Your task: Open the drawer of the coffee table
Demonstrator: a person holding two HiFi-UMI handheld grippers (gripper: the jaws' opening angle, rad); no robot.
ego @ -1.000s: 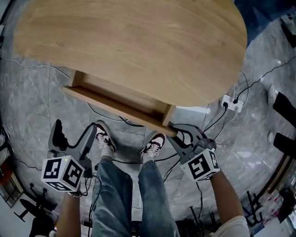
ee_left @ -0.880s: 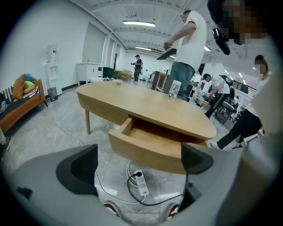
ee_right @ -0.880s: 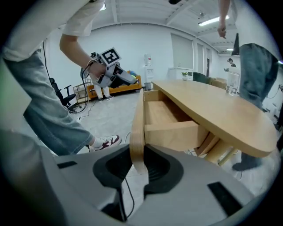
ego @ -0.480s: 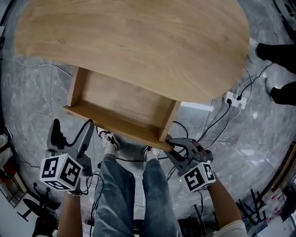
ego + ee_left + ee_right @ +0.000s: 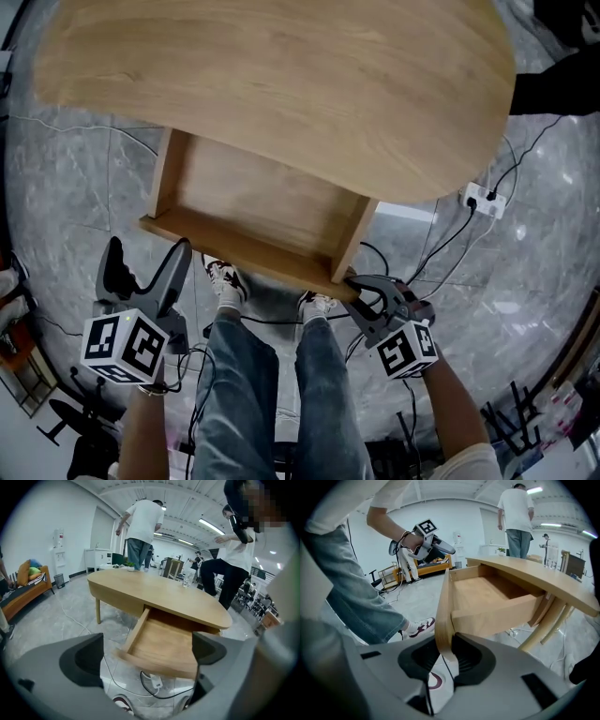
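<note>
The oval wooden coffee table (image 5: 281, 84) fills the top of the head view. Its drawer (image 5: 262, 202) stands pulled out toward me, bare inside. My right gripper (image 5: 360, 293) is shut on the right end of the drawer front (image 5: 234, 251). In the right gripper view the thin front panel (image 5: 443, 606) runs edge-on between the pads of my right gripper (image 5: 444, 656). My left gripper (image 5: 148, 249) hangs open left of the drawer, apart from it and holding nothing. In the left gripper view the drawer (image 5: 164, 644) lies ahead between the wide jaws of the left gripper (image 5: 147, 656).
My legs and shoes (image 5: 225, 281) stand just under the drawer front. A white power strip (image 5: 484, 201) and cables lie on the grey marble floor at the right. Another power strip (image 5: 154, 681) lies below the drawer. People (image 5: 140, 527) stand beyond the table.
The drawer has slid further out of the table toward me, with the right gripper on its front coming back and down the frame. The left gripper has stayed put.
</note>
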